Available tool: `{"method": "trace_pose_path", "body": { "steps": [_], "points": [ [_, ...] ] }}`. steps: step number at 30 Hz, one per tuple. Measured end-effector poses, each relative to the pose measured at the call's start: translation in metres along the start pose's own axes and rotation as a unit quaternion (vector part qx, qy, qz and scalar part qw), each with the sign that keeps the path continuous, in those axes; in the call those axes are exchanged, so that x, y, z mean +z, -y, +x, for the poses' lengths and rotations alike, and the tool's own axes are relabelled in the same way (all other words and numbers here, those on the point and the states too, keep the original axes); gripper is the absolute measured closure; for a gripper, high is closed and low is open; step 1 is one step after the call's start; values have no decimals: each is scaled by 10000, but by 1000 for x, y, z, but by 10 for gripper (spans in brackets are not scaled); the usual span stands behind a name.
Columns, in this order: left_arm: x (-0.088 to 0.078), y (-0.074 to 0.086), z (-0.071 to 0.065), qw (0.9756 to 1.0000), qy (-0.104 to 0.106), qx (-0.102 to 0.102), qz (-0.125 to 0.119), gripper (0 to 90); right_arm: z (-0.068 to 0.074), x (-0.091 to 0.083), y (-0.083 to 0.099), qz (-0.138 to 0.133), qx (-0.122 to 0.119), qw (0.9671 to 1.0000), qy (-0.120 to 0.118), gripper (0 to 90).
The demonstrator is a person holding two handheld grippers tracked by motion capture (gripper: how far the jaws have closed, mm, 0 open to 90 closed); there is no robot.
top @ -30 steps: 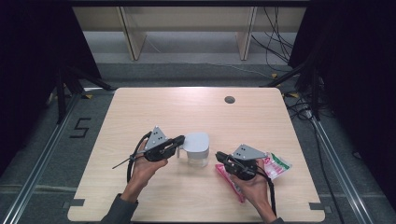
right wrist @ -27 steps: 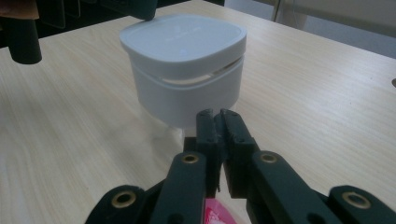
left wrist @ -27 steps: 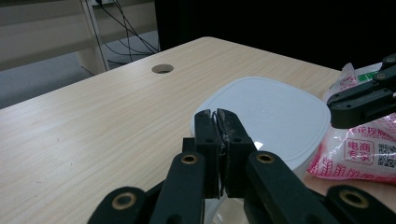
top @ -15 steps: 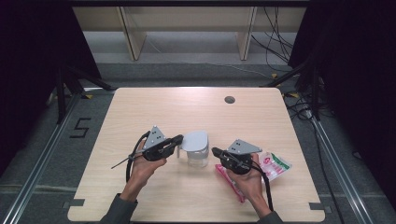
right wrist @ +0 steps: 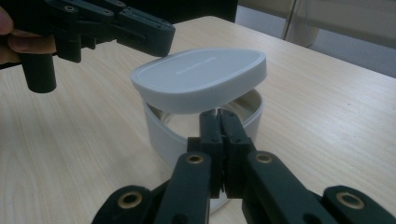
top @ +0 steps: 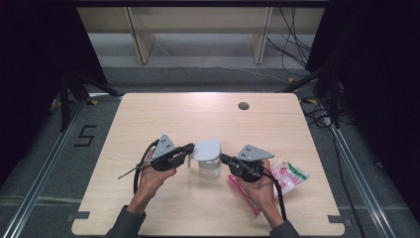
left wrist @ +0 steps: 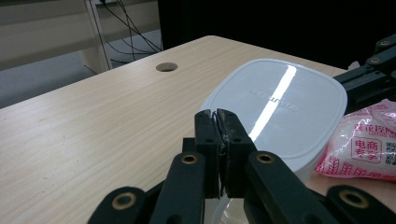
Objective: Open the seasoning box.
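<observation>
A white round-cornered lid (top: 207,148) hangs tilted just above a pale, see-through container (top: 210,171) at the table's near middle. My left gripper (top: 190,148) comes in from the left, shut on the lid's edge; in the left gripper view its jaws (left wrist: 217,114) meet at the rim of the lid (left wrist: 280,107). My right gripper (top: 223,158) reaches in from the right. In the right gripper view it is shut (right wrist: 218,114) on the near rim of the container (right wrist: 163,135), under the raised lid (right wrist: 201,77), whose far edge the left gripper (right wrist: 159,42) holds.
A pink-and-white printed packet (top: 289,176) lies right of my right hand, and a pink strip (top: 242,193) runs under that hand. A round cable hole (top: 243,105) sits at the table's far side. Cables lie on the floor at the back right.
My right gripper has edged left and slightly away from me, up to the container's rim. The left gripper and the lid have stayed where they were.
</observation>
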State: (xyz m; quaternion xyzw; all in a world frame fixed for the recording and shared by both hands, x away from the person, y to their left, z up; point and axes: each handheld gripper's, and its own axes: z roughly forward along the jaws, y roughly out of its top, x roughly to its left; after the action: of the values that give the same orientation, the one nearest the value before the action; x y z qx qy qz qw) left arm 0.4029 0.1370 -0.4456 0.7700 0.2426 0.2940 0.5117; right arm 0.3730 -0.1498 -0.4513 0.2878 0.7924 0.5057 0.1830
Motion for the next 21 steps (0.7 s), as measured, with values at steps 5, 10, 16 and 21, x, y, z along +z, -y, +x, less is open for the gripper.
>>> {"method": "trace_pose_path", "body": {
  "steps": [5,10,16,21],
  "points": [
    [-3,-2,-2,10000,19,-14,5,826,3,-2,-7,-51,-87,9999,74,899],
    [-10,-7,-4,10000,39,-26,-12,766,6,0,-11,-95,28,9999,63,899],
    [-18,-6,-4,9998,186,-29,4,669,6,3,-14,-109,-37,9999,4,898],
    [-26,2,-8,9997,215,-9,117,573,6,5,-17,-114,-56,9999,-62,895]
  ]
}}
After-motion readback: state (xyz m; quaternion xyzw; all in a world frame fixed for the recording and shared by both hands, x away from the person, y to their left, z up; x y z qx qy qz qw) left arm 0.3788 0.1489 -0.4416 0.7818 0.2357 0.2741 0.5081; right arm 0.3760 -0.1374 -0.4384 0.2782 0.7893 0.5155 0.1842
